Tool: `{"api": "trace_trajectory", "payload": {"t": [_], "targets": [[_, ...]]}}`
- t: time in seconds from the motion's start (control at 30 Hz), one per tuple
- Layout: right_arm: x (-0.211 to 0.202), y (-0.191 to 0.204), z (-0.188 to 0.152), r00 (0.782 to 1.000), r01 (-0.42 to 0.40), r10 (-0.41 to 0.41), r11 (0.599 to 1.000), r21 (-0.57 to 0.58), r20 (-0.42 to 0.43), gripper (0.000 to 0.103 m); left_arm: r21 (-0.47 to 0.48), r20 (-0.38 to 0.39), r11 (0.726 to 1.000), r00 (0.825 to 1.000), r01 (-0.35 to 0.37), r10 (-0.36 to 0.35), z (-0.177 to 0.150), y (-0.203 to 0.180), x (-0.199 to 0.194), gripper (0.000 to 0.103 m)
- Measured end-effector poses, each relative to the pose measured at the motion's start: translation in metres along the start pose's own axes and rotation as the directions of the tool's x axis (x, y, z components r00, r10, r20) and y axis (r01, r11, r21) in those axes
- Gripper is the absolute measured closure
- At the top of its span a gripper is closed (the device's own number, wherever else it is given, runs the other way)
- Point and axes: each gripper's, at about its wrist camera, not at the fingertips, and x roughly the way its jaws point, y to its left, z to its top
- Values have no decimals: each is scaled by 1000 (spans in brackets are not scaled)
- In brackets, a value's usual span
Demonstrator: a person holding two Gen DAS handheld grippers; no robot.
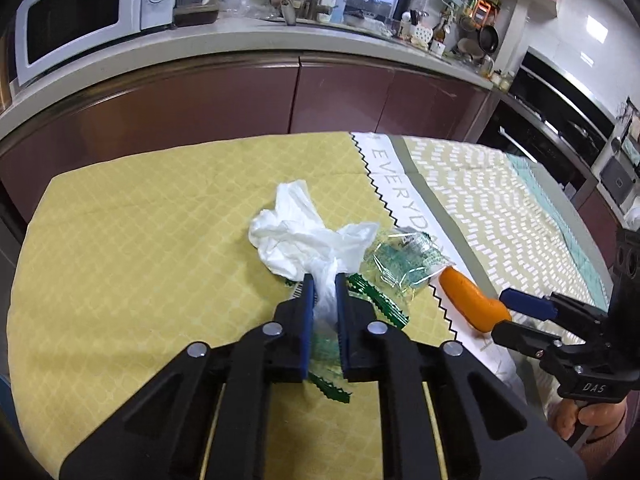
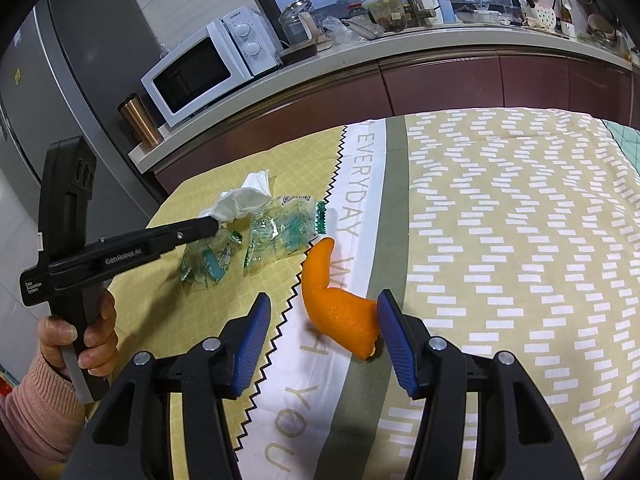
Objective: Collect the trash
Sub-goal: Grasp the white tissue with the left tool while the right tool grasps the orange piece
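Observation:
My left gripper [image 1: 323, 280] is shut on a crumpled white tissue [image 1: 304, 236] over the yellow tablecloth [image 1: 120, 260]. Under and beside it lie clear green-printed plastic wrappers [image 1: 404, 264], which also show in the right wrist view [image 2: 280, 236] next to the tissue [image 2: 240, 200]. An orange peel [image 2: 336, 304] lies on the cloth's white lettered strip; it also shows in the left wrist view [image 1: 472, 300]. My right gripper [image 2: 320, 312] is open around the peel's near end, its right pad touching it. The left gripper [image 2: 208, 226] shows in the right wrist view.
The table carries a patterned cloth [image 2: 500, 240] with a green section at the far right. Behind it runs a counter with dark red cabinets [image 1: 340, 92], a white microwave [image 2: 208, 64], a copper tumbler [image 2: 140, 120], jars and bottles. A grey fridge [image 2: 80, 60] stands left.

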Motion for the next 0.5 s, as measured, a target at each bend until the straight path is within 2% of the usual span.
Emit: {"api": "trace_trajectory", "payload": {"t": [0.1,0.17,0.2,0.43,0.5], "targets": [[1,1,1,1000,3,-3,1000,0,-7,58,0,14,1000,1000,-3,3,-1,1,-6,96],[1,0,1,1000,-2,2,1000,6,-7,72,-5,26,1000,1000,6,-5,-2,1,-12,97],[1,0,1,1000,-8,8,1000,9,-8,76,-6,35,1000,999,10,-10,-2,2,-16,97],[-2,5,0,1000,-14,14,1000,-12,3,87,-45,110,998,994,34,-29,-4,15,-53,97],[-3,5,1,1000,-24,24,1000,-11,7,96,-55,135,998,990,41,-34,-6,20,-66,97]]}}
